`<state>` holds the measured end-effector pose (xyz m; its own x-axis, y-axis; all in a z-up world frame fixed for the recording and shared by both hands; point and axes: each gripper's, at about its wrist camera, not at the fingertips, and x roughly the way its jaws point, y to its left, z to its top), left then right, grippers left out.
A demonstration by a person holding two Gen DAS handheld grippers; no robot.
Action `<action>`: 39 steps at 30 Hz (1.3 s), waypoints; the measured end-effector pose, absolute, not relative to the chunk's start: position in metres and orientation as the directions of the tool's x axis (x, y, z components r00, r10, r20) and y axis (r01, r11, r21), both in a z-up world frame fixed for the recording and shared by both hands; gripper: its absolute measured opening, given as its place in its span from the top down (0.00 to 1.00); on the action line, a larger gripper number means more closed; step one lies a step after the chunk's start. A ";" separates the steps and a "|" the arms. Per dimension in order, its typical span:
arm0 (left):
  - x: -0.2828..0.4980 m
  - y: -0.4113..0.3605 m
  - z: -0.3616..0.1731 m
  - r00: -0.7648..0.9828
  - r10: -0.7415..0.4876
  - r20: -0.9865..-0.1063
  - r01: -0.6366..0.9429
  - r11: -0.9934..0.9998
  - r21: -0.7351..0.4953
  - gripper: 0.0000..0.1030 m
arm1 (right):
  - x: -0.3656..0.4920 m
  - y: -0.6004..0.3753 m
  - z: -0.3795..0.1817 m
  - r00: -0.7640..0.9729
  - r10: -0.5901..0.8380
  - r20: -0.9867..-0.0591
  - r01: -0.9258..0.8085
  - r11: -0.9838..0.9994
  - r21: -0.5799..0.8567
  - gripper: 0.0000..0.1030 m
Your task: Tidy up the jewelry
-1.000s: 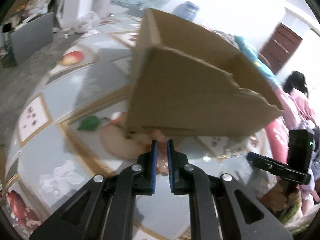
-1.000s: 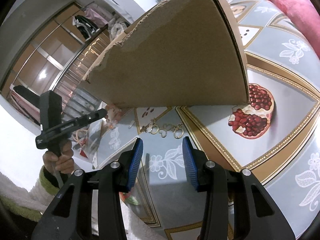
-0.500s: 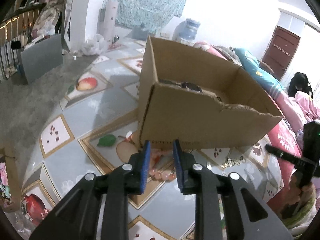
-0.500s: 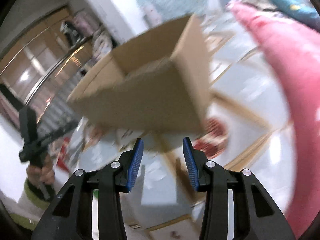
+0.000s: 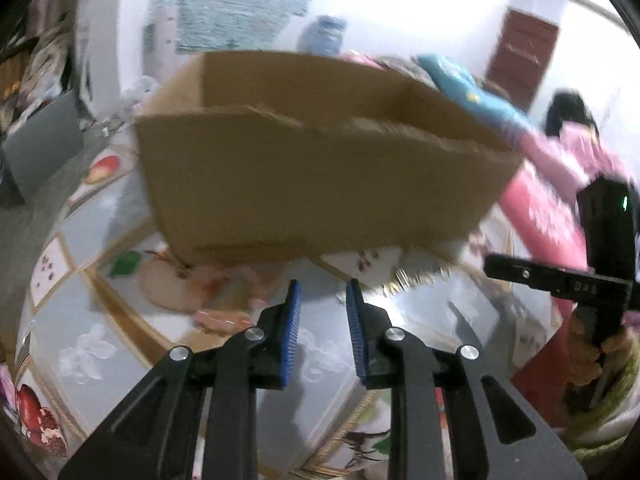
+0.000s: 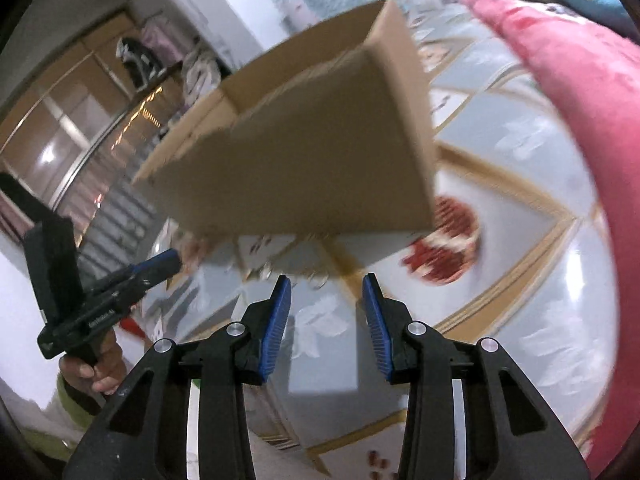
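An open cardboard box [image 5: 312, 184] stands on the fruit-patterned mat, ahead of both grippers; it also shows in the right wrist view [image 6: 304, 152]. A gold chain piece [image 5: 416, 278] lies on the mat at the box's near right corner, blurred; it also shows in the right wrist view [image 6: 288, 276]. Pink beads [image 5: 224, 316] lie left of my left gripper. My left gripper [image 5: 320, 312] is open and empty, low over the mat in front of the box. My right gripper [image 6: 326, 304] is open and empty, near the chain. The box's inside is hidden.
The mat [image 6: 500, 272] covers the floor. A pink blanket [image 6: 560, 80] borders it on the right. A person in pink [image 5: 576, 152] sits behind the box. A grey board [image 5: 40, 148] leans at far left. Both views are motion-blurred.
My left gripper's jaws have opened from nearly shut to wider apart, and it has shifted right along the box front. My right gripper swung about and stayed open.
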<state>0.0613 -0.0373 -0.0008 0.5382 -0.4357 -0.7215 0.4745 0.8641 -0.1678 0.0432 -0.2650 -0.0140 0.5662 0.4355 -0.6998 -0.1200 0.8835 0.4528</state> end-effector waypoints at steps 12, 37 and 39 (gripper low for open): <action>0.071 -0.081 -0.025 0.546 -0.309 -0.779 0.521 0.853 0.026 0.78 | 0.040 -0.240 -0.016 0.544 0.435 -0.717 -0.183 0.896 0.405 0.64; 0.075 -0.081 -0.024 0.532 -0.347 -0.772 0.542 0.840 -0.004 0.97 | 0.038 -0.234 -0.008 0.555 0.450 -0.700 -0.227 0.891 0.394 0.65; 0.074 -0.075 -0.021 0.539 -0.347 -0.768 0.533 0.846 -0.008 0.97 | 0.038 -0.228 -0.007 0.552 0.458 -0.696 -0.249 0.888 0.387 0.65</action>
